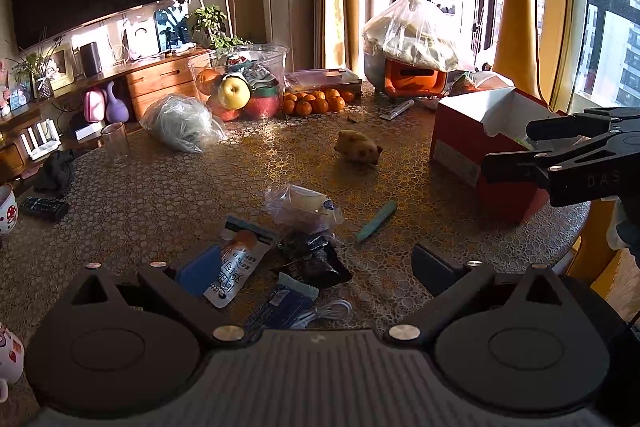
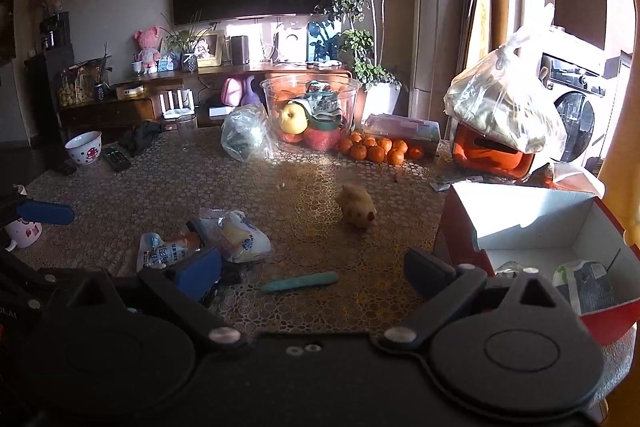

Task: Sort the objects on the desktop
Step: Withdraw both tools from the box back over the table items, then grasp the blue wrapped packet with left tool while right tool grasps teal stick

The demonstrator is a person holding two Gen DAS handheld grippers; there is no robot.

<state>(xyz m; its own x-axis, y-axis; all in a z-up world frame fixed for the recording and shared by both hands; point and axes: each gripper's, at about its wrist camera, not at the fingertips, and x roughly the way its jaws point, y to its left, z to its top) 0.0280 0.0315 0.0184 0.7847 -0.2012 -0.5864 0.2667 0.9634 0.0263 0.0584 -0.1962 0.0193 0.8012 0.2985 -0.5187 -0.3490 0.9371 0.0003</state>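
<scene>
My left gripper (image 1: 316,269) is open and empty, low over a pile of snack packets: a white pouch (image 1: 236,267), a dark wrapper (image 1: 316,255) and a clear bag with a bun (image 1: 304,205). A teal pen (image 1: 376,221) lies to the right and a yellow plush toy (image 1: 358,146) beyond it. My right gripper (image 2: 312,273) is open and empty, just behind the teal pen (image 2: 300,281), with the packets (image 2: 236,235) at its left. The red open box (image 2: 532,227) stands at its right, with packets inside. The plush toy (image 2: 358,207) lies ahead.
A clear bowl of fruit (image 2: 312,107), tangerines (image 2: 376,147), an orange appliance under a plastic bag (image 2: 496,131), a crumpled bag (image 2: 244,133), a glass (image 2: 186,127), a remote (image 2: 116,159) and a spotted bowl (image 2: 84,147) stand along the far side. A white cable (image 1: 328,311) lies near the left gripper.
</scene>
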